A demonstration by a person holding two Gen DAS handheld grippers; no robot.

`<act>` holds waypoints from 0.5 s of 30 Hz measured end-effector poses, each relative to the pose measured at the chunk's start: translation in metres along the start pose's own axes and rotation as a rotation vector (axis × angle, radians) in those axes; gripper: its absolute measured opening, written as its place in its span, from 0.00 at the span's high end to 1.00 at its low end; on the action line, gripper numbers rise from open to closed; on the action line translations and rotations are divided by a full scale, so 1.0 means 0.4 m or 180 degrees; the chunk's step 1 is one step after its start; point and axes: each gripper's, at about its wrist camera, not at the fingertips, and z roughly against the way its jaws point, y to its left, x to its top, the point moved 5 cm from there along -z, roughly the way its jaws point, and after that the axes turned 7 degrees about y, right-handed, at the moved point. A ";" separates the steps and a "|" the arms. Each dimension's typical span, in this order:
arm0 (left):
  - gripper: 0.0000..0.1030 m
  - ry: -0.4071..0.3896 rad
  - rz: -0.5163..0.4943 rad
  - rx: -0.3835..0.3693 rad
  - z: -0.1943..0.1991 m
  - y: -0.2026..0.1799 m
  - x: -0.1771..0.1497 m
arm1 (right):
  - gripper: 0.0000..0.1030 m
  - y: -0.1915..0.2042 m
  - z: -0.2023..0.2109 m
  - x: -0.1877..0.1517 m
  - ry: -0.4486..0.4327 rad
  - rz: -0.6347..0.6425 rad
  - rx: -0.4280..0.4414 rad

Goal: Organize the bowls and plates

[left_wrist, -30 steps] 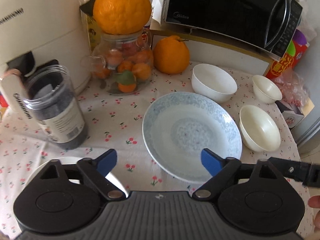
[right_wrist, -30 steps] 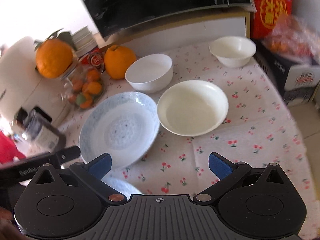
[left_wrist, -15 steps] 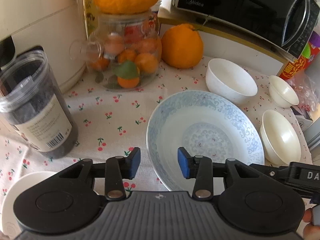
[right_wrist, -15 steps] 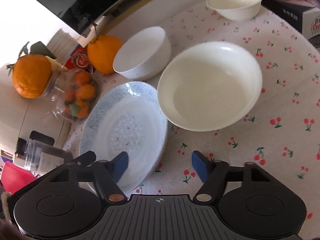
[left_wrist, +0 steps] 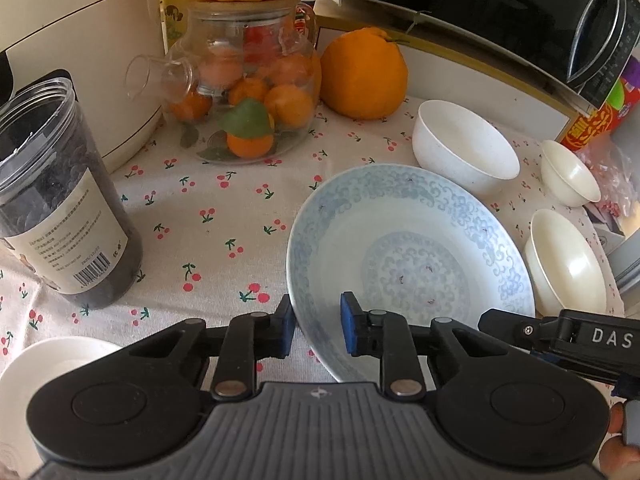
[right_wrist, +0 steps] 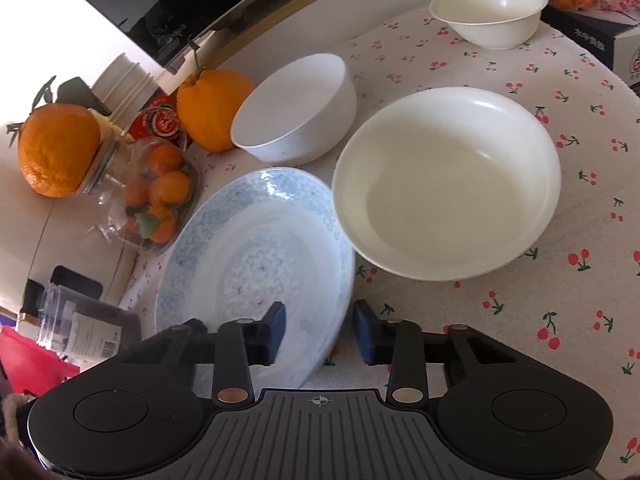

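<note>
Both grippers had just been closing on the near rim of the blue-patterned plate [left_wrist: 408,248]: the left gripper [left_wrist: 318,330] straddled it at about 7 o'clock and the right gripper [right_wrist: 319,328] at about 5 o'clock, each with a narrow gap, and I could not tell whether the pads yet pressed the rim. Nothing was stacked yet, I judged: the cream plate [right_wrist: 446,184] touched it at 2 o'clock. Beyond, the white bowl [right_wrist: 296,110] and small cream bowl [right_wrist: 490,10] stood apart on the surface [right_wrist: 580,280].

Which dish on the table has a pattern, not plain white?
The blue-patterned plate, with both grippers at its near rim. The deep white bowl, wide cream bowl and small cream bowl are plain.
</note>
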 end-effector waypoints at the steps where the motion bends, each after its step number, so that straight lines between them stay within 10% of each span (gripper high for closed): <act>1: 0.80 -0.0001 0.0004 0.0003 0.000 0.000 -0.001 | 0.78 -0.001 0.000 0.000 -0.0001 -0.0002 -0.0022; 15: 0.86 0.0095 -0.0301 -0.0130 0.017 -0.051 -0.038 | 0.89 -0.046 0.045 -0.006 -0.0078 -0.0033 -0.0302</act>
